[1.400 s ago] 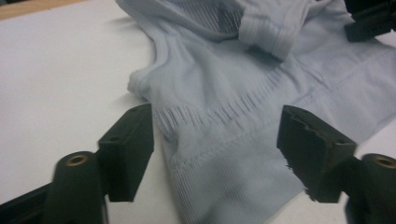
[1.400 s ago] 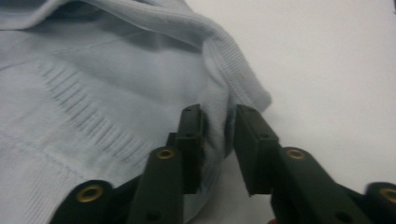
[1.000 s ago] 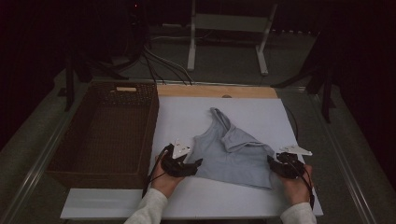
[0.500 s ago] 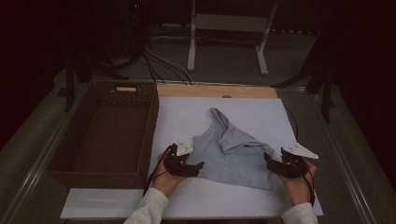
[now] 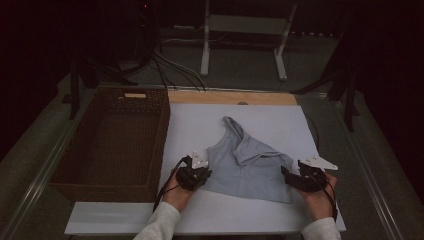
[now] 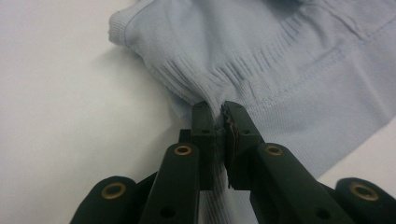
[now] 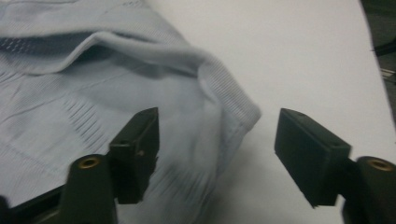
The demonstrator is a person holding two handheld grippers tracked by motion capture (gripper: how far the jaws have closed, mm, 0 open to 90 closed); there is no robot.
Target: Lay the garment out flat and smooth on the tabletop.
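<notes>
A light blue ribbed tank top (image 5: 245, 160) lies crumpled on the white board (image 5: 200, 125). My left gripper (image 5: 204, 175) is at its lower left edge. In the left gripper view the jaws (image 6: 217, 109) have just closed and pinch the bunched hem of the top (image 6: 280, 56). My right gripper (image 5: 289, 176) is at the lower right corner of the top. Its jaws (image 7: 217, 126) have closed a little but stand wide apart. The corner of the top (image 7: 93, 93) lies between them, and the pads do not press on it.
A dark wicker basket (image 5: 107, 187) stands to the left of the board, close to my left hand. A wooden strip (image 5: 230, 97) runs along the board's far edge. Beyond the table are cables and a white metal stand (image 5: 245, 30) on the floor.
Both hands stay nearly where they were. The right gripper has edged slightly left toward the top's corner. The top lies as before.
</notes>
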